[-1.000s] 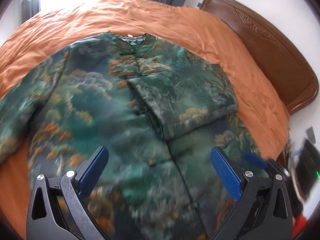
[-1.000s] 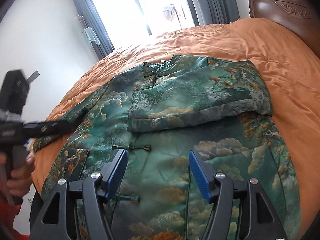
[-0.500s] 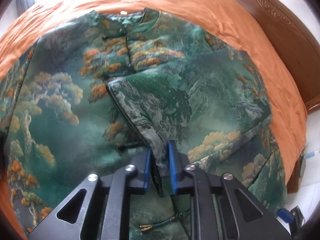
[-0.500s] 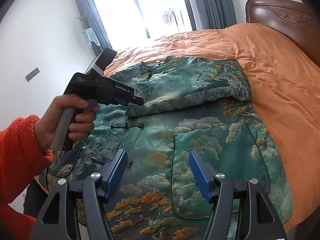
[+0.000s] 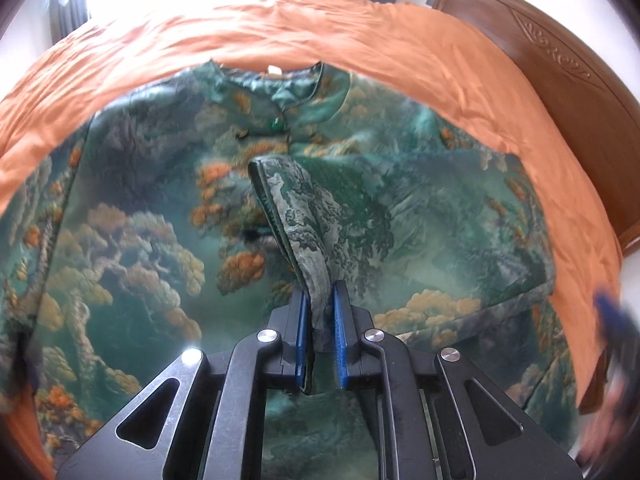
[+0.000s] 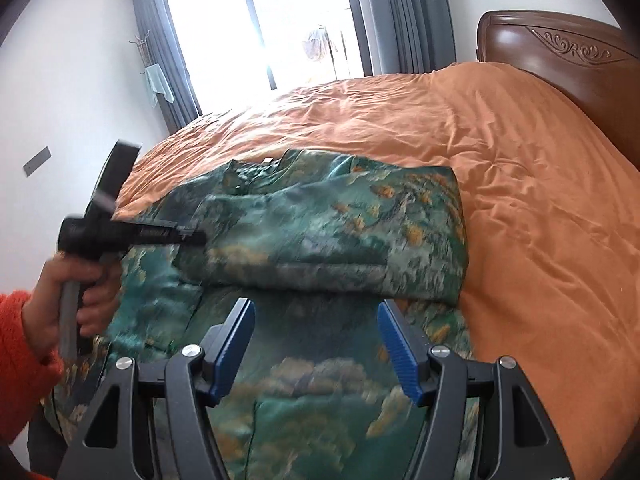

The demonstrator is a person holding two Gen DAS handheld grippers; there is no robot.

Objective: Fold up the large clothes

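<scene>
Jacket (image 5: pixel 132 248), green brocade, lies spread on the orange bedspread (image 5: pixel 360 36). We note the left gripper (image 5: pixel 319 312) clamped on the folded sleeve's (image 5: pixel 304 220) cuff; rightward, our right gripper (image 6: pixel 316 344) hovers, jaws wide, holding nothing.

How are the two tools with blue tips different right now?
The left tool is shut, pinching the cuff of the green patterned jacket's folded sleeve. The right tool is wide open, holding nothing, above the jacket's lower part. Both have black frames and blue pads.
</scene>
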